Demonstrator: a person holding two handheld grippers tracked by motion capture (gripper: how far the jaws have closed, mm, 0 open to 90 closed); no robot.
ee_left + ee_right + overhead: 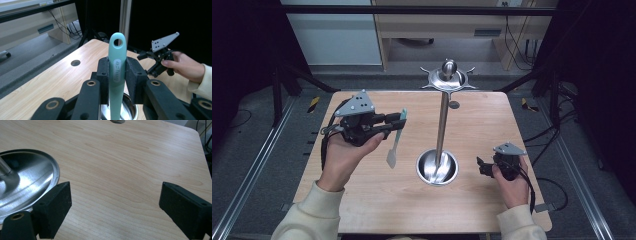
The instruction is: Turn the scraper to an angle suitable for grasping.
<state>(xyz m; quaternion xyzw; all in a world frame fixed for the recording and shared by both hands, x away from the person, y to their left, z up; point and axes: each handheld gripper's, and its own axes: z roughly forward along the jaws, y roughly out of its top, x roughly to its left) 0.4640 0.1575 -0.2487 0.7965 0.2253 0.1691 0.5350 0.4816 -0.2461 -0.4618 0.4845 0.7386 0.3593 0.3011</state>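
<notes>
While your left gripper (117,75) clenches the teal spatula (396,138) left of the stand (442,117) and your right gripper (113,207) gapes empty, a careless swing could topple that stand.

The counter (377,200) is pale wood with fine grain. The utensil's handle (117,72) is mint green with a grey oval label. The stand (439,167) is shiny silver. Both grippers' fingers (53,210) are matte black; sleeves (307,220) are cream.

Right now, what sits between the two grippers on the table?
The steel stand: its round base and upright pole sit between the left gripper, which holds a teal utensil, and the open right gripper, seen in the high view.
</notes>
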